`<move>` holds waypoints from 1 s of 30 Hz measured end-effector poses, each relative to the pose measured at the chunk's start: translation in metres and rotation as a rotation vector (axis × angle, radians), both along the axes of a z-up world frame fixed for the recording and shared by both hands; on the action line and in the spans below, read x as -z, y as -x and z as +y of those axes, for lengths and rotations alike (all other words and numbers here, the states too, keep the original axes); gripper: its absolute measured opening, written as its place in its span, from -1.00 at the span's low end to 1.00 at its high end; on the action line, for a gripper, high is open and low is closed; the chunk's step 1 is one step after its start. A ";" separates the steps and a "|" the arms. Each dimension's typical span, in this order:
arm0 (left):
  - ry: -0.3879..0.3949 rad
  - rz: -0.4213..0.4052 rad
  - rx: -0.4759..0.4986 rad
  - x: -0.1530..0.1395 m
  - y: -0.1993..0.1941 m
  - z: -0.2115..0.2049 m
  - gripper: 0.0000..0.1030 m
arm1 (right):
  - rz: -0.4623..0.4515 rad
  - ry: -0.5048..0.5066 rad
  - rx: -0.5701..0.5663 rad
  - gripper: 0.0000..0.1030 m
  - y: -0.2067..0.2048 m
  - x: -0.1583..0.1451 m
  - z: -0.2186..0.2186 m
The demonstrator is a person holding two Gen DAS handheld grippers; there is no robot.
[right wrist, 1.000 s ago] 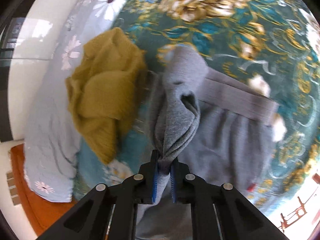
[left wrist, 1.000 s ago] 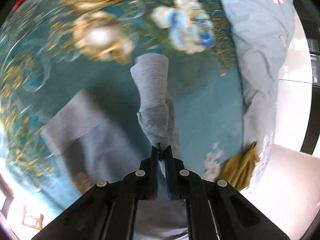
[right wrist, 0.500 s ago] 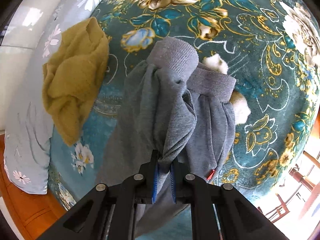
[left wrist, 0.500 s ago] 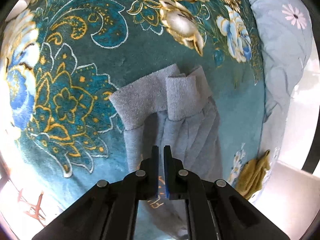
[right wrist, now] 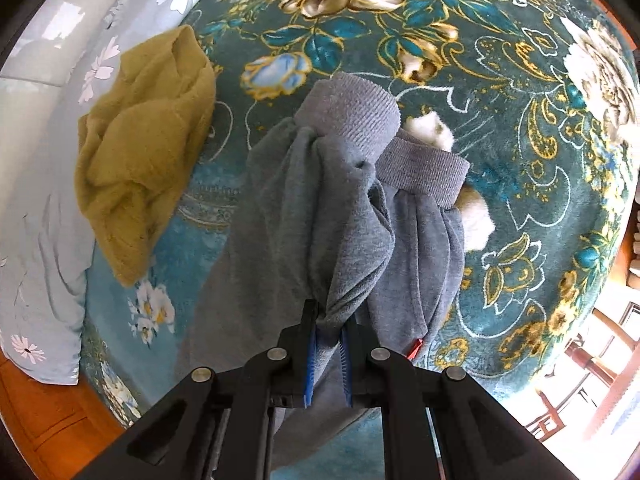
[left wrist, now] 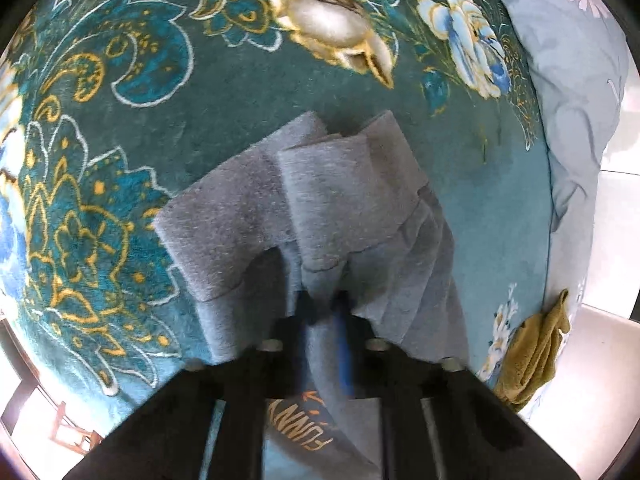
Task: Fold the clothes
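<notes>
A grey sweatshirt (left wrist: pixel 320 200) with ribbed cuffs lies bunched on the teal floral blanket (left wrist: pixel 160 80). In the left wrist view its two cuffs lie side by side ahead of my left gripper (left wrist: pixel 322 312), which is shut on a fold of the grey fabric. In the right wrist view my right gripper (right wrist: pixel 328 328) is shut on a twisted bunch of the grey sweatshirt (right wrist: pixel 320 208), whose sleeve cuff (right wrist: pixel 352 112) stands up over the other cuff (right wrist: pixel 424 172).
A mustard-yellow garment (right wrist: pixel 140 144) lies crumpled at the blanket's edge, also seen in the left wrist view (left wrist: pixel 536 352). A pale blue daisy-print sheet (right wrist: pixel 40 240) borders the blanket (right wrist: pixel 520 120). Wooden floor and chair legs show beyond the bed edge.
My left gripper held the sleeve a second ago, had let it drop onto the blanket half a second ago, and has now closed on the fabric again. The right gripper keeps its hold, nearly still.
</notes>
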State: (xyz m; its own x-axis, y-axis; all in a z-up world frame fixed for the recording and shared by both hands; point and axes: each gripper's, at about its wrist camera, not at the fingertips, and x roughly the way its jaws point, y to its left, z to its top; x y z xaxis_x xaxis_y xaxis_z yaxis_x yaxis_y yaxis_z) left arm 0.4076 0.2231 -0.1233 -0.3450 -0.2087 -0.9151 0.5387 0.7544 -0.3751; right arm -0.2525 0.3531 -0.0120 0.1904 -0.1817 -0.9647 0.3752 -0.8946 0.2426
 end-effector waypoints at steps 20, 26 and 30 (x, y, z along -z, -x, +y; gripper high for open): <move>0.019 0.018 -0.045 -0.008 -0.032 0.086 -0.96 | -0.014 -0.056 0.007 -0.78 -0.003 0.008 0.025; -0.052 -0.020 0.002 0.002 -0.029 0.082 -0.63 | 0.005 -0.087 -0.032 -0.75 -0.003 0.009 0.020; -0.071 -0.037 0.016 0.007 -0.031 0.080 -0.38 | 0.030 -0.121 -0.081 -0.62 -0.004 0.006 0.013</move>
State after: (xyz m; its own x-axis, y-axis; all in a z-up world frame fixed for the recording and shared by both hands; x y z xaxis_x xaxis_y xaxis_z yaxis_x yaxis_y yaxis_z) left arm 0.4386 0.3030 -0.1300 -0.3134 -0.1373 -0.9397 0.5636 0.7695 -0.3004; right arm -0.2484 0.3661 -0.0178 0.1705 -0.0485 -0.9842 0.4531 -0.8831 0.1221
